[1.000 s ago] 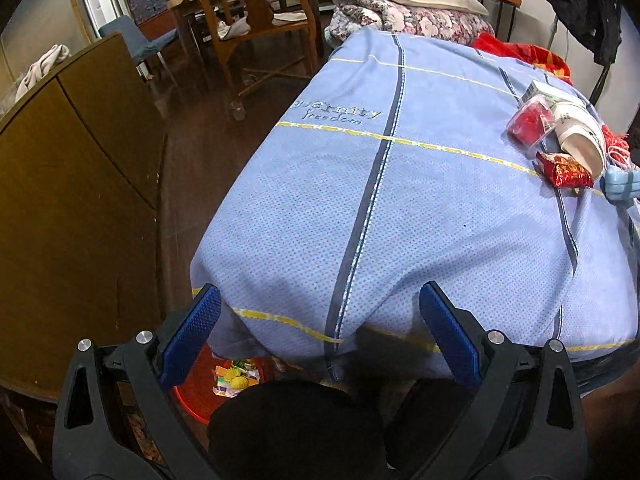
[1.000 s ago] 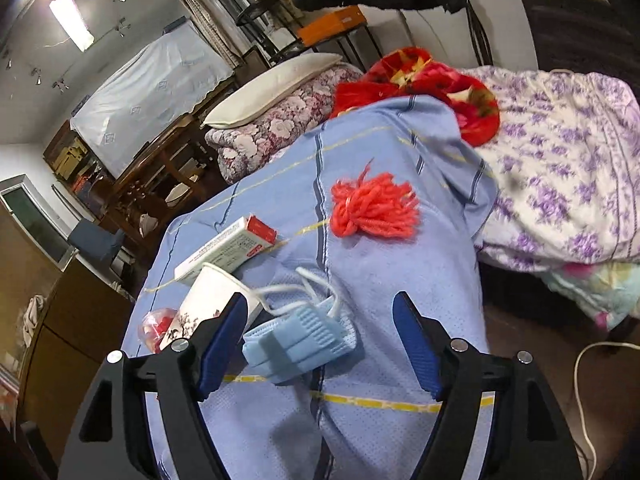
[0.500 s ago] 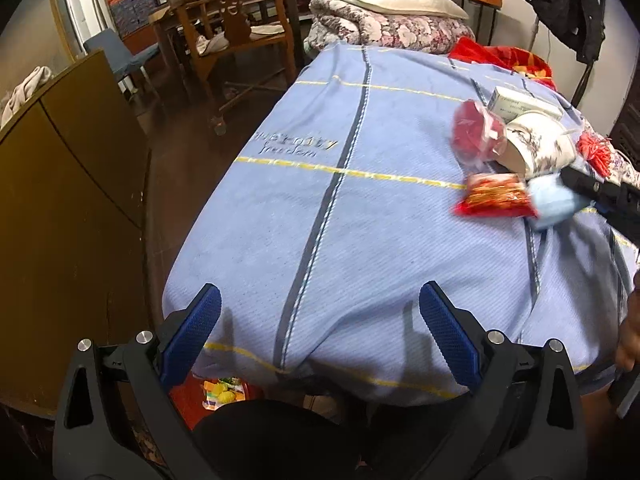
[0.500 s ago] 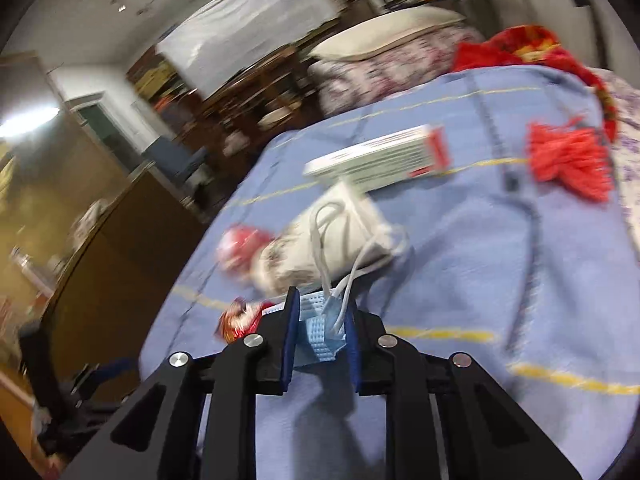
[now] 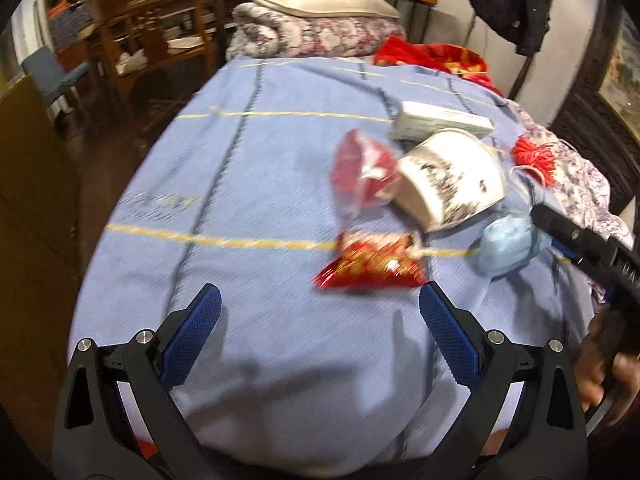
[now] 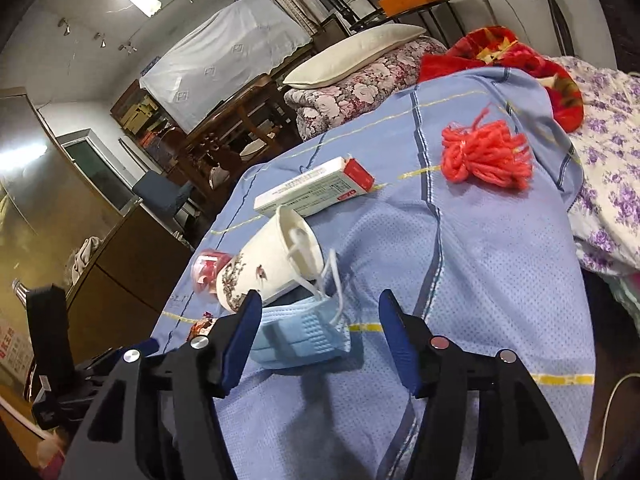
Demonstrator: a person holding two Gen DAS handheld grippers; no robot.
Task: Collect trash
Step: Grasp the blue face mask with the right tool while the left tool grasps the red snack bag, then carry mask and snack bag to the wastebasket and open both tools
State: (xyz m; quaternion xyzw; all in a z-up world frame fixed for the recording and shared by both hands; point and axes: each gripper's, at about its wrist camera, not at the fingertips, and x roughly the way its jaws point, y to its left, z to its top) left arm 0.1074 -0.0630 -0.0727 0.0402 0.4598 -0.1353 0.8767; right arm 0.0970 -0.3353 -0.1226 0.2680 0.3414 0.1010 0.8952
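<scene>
Right wrist view: right tongs half-open, jaws just reopened, blue face mask lying loose between them on bed near its foot edge | paper cup touching mask | left tongs wide, empty, red snack wrapper just beyond.

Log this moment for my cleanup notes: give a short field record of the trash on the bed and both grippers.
surface: blue bedspread
face mask: lying between the right gripper fingers, not clamped
right gripper: jaws have just been opening
paper cup: on its side, a mask strap looped into its mouth
carton: behind the cup
red yarn: apart, far right
snack wrapper: just ahead of the left gripper
left gripper: open, empty
</scene>
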